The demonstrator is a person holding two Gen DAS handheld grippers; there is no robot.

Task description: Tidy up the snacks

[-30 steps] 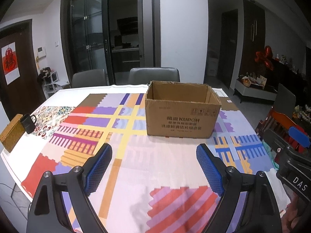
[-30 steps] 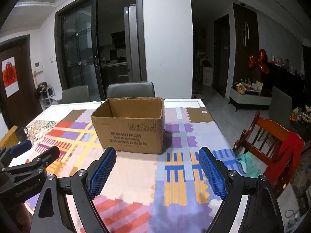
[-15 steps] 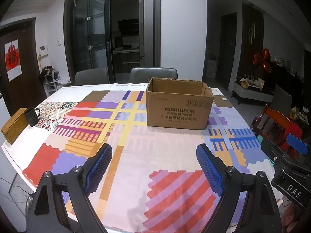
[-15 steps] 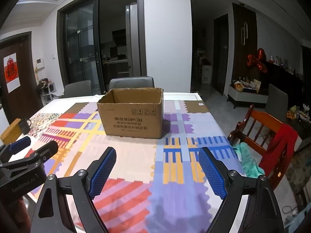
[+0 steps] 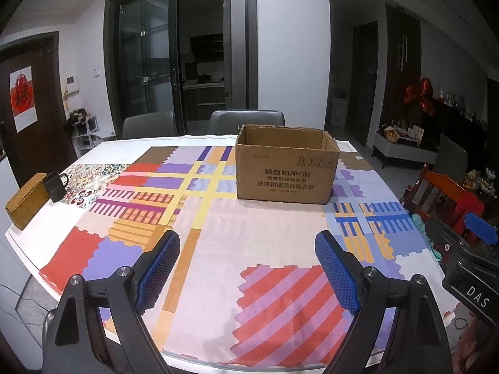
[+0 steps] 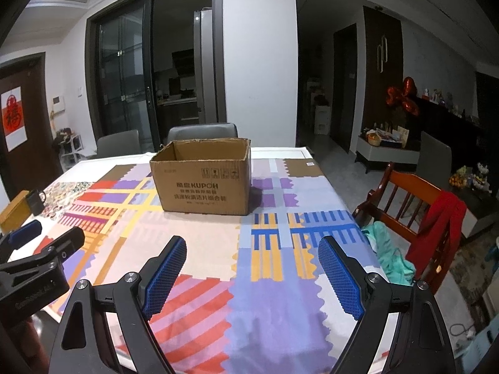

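An open brown cardboard box [image 5: 287, 168] stands on the far middle of the table; it also shows in the right wrist view [image 6: 202, 184]. Its inside is hidden from here. No snacks are in view. My left gripper [image 5: 248, 265] is open and empty, held above the near edge of the table. My right gripper [image 6: 252, 268] is open and empty too, above the near right part of the table. Each gripper shows at the edge of the other's view.
A patchwork cloth [image 5: 218, 233] covers the table. A dark mug [image 5: 55, 185] and a woven basket [image 5: 26, 201] sit at the left edge. Grey chairs [image 5: 246, 121] stand behind the table. A wooden chair [image 6: 411, 205] with a red cloth stands at the right.
Both grippers have pulled back and up from the box, which now looks smaller and farther off. Both stay open and empty.
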